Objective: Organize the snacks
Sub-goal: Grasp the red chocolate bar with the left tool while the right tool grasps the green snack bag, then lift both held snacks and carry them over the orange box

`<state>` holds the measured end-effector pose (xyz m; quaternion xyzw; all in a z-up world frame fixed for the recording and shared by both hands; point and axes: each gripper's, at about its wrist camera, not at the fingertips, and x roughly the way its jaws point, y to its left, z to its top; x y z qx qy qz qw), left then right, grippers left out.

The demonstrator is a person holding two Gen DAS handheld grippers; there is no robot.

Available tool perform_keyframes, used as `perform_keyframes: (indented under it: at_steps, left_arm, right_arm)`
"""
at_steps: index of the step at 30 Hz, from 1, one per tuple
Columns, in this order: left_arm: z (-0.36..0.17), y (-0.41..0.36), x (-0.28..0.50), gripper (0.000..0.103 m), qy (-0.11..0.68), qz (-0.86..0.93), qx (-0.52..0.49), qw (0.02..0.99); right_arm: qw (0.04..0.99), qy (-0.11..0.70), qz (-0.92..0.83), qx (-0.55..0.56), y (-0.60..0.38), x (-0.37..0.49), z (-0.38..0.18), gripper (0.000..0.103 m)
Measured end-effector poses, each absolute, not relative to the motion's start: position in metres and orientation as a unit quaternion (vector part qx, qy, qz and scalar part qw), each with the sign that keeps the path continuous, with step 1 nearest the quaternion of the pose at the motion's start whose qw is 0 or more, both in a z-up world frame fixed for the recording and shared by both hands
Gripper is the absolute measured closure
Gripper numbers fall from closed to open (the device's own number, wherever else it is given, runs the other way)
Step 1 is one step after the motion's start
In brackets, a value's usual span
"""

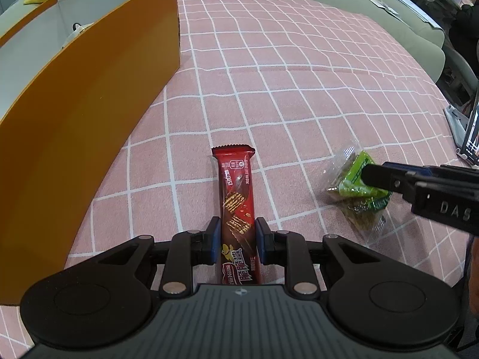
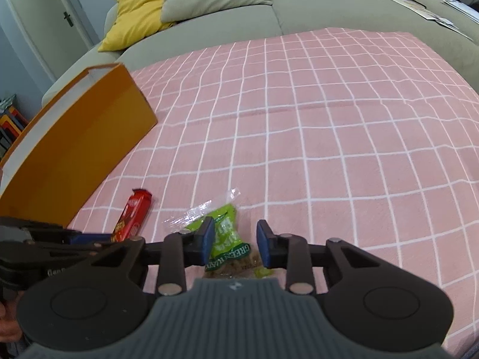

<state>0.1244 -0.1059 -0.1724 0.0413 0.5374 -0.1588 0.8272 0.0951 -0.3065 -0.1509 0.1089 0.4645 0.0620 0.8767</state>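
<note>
Nearest, the left hand-held gripper (image 1: 236, 240) is clamped on the lower half of a red wafer bar (image 1: 236, 206), which lies lengthwise on the pink checked cloth (image 1: 299, 104). Just to its right, the right hand-held gripper (image 2: 235, 240) straddles a green snack packet (image 2: 227, 236) lying on the same cloth; its left pad touches the wrapper, the right pad stands a little clear, so it has no firm hold. Left of the bar stands an open orange box (image 1: 74, 113). Beyond the cloth runs a grey-green sofa (image 2: 314, 12) with a yellow cushion (image 2: 134, 12).
</note>
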Motion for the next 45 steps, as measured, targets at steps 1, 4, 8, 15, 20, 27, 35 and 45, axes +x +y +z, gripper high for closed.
perform_keyframes:
  at_steps: [1, 4, 8, 15, 20, 27, 35, 45]
  left_arm:
    - [-0.172, -0.106, 0.124, 0.076, 0.537, -0.159, 0.042, 0.828]
    - [-0.173, -0.108, 0.125, 0.074, 0.536, -0.160, 0.046, 0.828]
    - [-0.172, -0.108, 0.129, 0.071, 0.537, -0.156, 0.045, 0.828]
    - [-0.171, -0.109, 0.129, 0.063, 0.541, -0.162, 0.048, 0.824]
    - [-0.172, -0.111, 0.129, 0.061, 0.540, -0.167, 0.052, 0.823]
    - [-0.173, -0.115, 0.131, 0.060, 0.535, -0.167, 0.062, 0.826]
    - [-0.174, -0.122, 0.131, 0.077, 0.526, -0.163, 0.091, 0.830]
    - [-0.156, -0.114, 0.119, 0.077, 0.503, -0.167, 0.074, 0.845]
  right_arm:
    - [0.876, 0.466, 0.063, 0.106, -0.306, 0.095, -0.152, 0.075]
    - [0.876, 0.466, 0.064, 0.107, -0.307, 0.094, -0.153, 0.072]
    - [0.873, 0.470, 0.071, 0.110, -0.307, 0.092, -0.152, 0.072]
    - [0.877, 0.460, 0.097, 0.101, -0.300, 0.088, -0.138, 0.062]
    - [0.879, 0.462, 0.119, 0.016, -0.277, 0.080, -0.137, 0.054]
    - [0.874, 0.472, 0.110, -0.036, -0.268, 0.081, -0.151, 0.057]
    - [0.874, 0.473, 0.107, -0.035, -0.269, 0.083, -0.154, 0.067]
    - [0.874, 0.477, 0.096, -0.021, -0.269, 0.082, -0.148, 0.072]
